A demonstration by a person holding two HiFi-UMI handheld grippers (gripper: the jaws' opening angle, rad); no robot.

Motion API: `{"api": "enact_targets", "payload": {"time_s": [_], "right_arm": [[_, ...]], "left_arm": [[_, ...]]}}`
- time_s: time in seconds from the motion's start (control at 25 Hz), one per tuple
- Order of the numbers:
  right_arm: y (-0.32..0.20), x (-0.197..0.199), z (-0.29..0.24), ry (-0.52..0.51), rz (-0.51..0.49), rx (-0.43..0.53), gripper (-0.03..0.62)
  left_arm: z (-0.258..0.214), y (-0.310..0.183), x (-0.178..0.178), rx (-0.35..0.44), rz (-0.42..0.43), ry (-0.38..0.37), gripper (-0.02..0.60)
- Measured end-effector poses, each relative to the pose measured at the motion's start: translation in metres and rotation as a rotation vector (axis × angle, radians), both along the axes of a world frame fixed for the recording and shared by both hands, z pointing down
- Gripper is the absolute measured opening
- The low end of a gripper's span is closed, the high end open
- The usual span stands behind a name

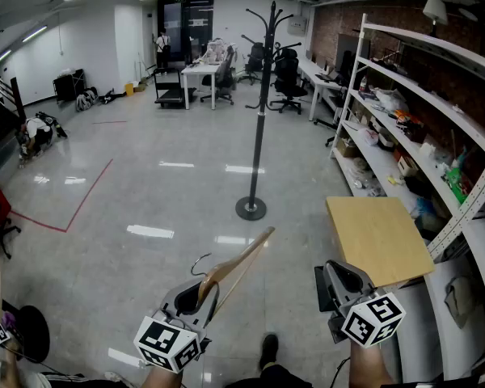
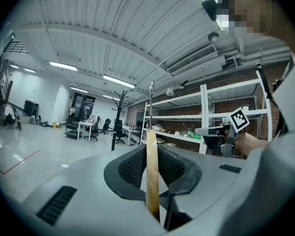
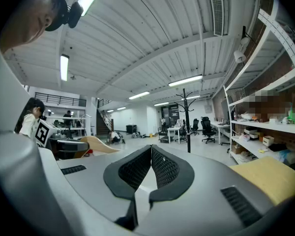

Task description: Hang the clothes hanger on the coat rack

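Observation:
The black coat rack (image 1: 259, 95) stands on the shiny floor ahead of me, its round base (image 1: 250, 208) well beyond both grippers. My left gripper (image 1: 197, 296) is shut on the wooden clothes hanger (image 1: 239, 265), which slants up and right toward the rack, its metal hook (image 1: 199, 262) curling to the left. In the left gripper view the hanger (image 2: 152, 171) shows edge-on between the jaws, with the rack (image 2: 119, 116) far off. My right gripper (image 1: 333, 281) hovers at the lower right, shut and empty. From the right gripper view the rack (image 3: 186, 117) is distant and the hanger (image 3: 96, 144) is at the left.
A light wooden table (image 1: 377, 237) stands just right of the right gripper. White shelving (image 1: 412, 111) full of clutter runs along the right wall. Desks and office chairs (image 1: 218, 67) stand at the far end. A red tape line (image 1: 89, 196) crosses the floor at left.

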State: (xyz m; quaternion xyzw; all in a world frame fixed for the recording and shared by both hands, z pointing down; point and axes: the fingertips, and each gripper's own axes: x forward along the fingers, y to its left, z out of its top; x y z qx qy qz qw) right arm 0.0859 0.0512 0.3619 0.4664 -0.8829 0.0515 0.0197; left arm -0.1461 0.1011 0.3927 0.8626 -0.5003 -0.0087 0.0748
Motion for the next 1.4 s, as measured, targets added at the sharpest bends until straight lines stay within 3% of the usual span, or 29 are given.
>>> {"api": "enact_targets", "payload": {"time_s": [0.4, 0.6, 0.76, 0.96, 1.16, 1.4], "right_arm": [[-0.117, 0.048, -0.008, -0.029, -0.010, 0.032, 0.005], [-0.175, 0.073, -0.012, -0.031, -0.003, 0.049, 0.006], [-0.216, 0.086, -0.012, -0.030, -0.017, 0.053, 0.005], [-0.266, 0.086, -0.012, -0.072, -0.047, 0.063, 0.005], [-0.323, 0.080, -0.003, -0.051, -0.029, 0.048, 0.005], [-0.397, 0.048, -0.012, -0.026, -0.029, 0.051, 0.005]], "left_arm": [[-0.017, -0.113, 0.034, 0.006, -0.026, -0.004, 0.052], [-0.019, -0.168, 0.062, -0.009, 0.003, 0.017, 0.052], [-0.018, -0.210, 0.080, -0.014, 0.005, -0.011, 0.052], [-0.015, -0.269, 0.084, -0.030, 0.008, -0.036, 0.052], [-0.010, -0.330, 0.080, -0.024, 0.030, -0.028, 0.052], [-0.011, -0.407, 0.060, -0.001, 0.066, -0.003, 0.052]]}}
